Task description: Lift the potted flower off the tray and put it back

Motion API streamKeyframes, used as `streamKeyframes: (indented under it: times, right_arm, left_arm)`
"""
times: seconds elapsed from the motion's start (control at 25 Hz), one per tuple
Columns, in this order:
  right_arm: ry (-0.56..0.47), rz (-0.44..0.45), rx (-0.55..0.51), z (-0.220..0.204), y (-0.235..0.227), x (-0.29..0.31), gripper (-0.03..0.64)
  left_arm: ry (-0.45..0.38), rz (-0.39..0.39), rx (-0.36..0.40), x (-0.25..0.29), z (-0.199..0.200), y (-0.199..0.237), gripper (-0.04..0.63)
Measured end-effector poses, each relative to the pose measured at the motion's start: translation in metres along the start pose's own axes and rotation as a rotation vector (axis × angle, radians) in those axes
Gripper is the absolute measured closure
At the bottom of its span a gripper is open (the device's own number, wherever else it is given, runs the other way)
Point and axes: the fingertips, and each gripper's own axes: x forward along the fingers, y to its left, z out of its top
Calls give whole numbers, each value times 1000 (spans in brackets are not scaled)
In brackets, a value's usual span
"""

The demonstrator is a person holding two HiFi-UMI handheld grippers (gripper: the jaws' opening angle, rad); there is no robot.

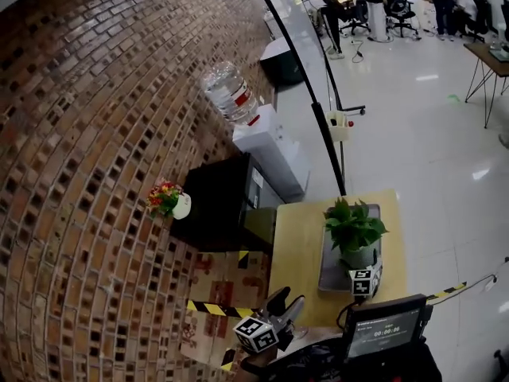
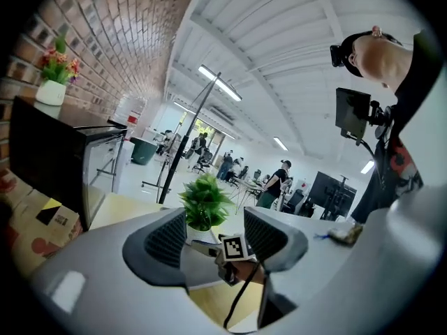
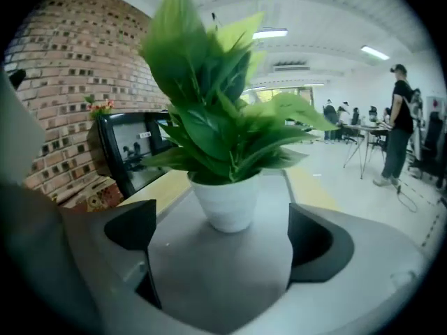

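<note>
A green leafy plant in a white pot (image 1: pixel 355 235) stands on a grey tray (image 1: pixel 332 270) on the yellow table (image 1: pixel 298 253). My right gripper (image 1: pixel 363 272) sits low over the tray's near end, just short of the pot. In the right gripper view the pot (image 3: pixel 227 201) rests upright on the tray (image 3: pixel 209 278), and the right gripper (image 3: pixel 222 230) is open with both jaws wide, touching nothing. My left gripper (image 1: pixel 287 300) hovers at the table's near left corner, open and empty. In the left gripper view the left gripper (image 2: pixel 218 234) frames the distant plant (image 2: pixel 204 201).
A black cabinet (image 1: pixel 219 201) stands left of the table, with a small vase of red and yellow flowers (image 1: pixel 169 200) on it. Behind it is a water dispenser (image 1: pixel 270 146). A brick wall fills the left. A small screen (image 1: pixel 386 329) hangs near my chest. People sit at far desks.
</note>
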Motion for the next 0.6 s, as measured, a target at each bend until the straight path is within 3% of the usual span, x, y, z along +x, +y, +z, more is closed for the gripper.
streamKeyframes:
  times: [0.16,0.2,0.28,0.36,0.4,0.52,0.6]
  right_arm:
    - [-62,-16,75,-14,22,-79,71]
    - [-83,-2,82,-18,33,-100,130]
    - [-156,25,65,-21,65,-145,317]
    - [-222,51,-3,-20,112,-197,521]
    - [-243,65,-49,-19,135,-224,590]
    - [-271,84,-148,-18,178,-303,614]
    - [-275,90,-159,-18,200,-343,615]
  left_arm:
    - [-23,-141,21,-24,-8,-29,336]
    - [-21,-179,25,-32,-15,-37,336]
    - [-14,-245,14,-55,-34,-49,336]
    - [-13,-319,-11,-84,-56,-56,336]
    - [-12,-358,-22,-96,-67,-60,336]
    - [15,-473,-60,-115,-106,-79,345]
    - [28,-532,-62,-129,-117,-96,345]
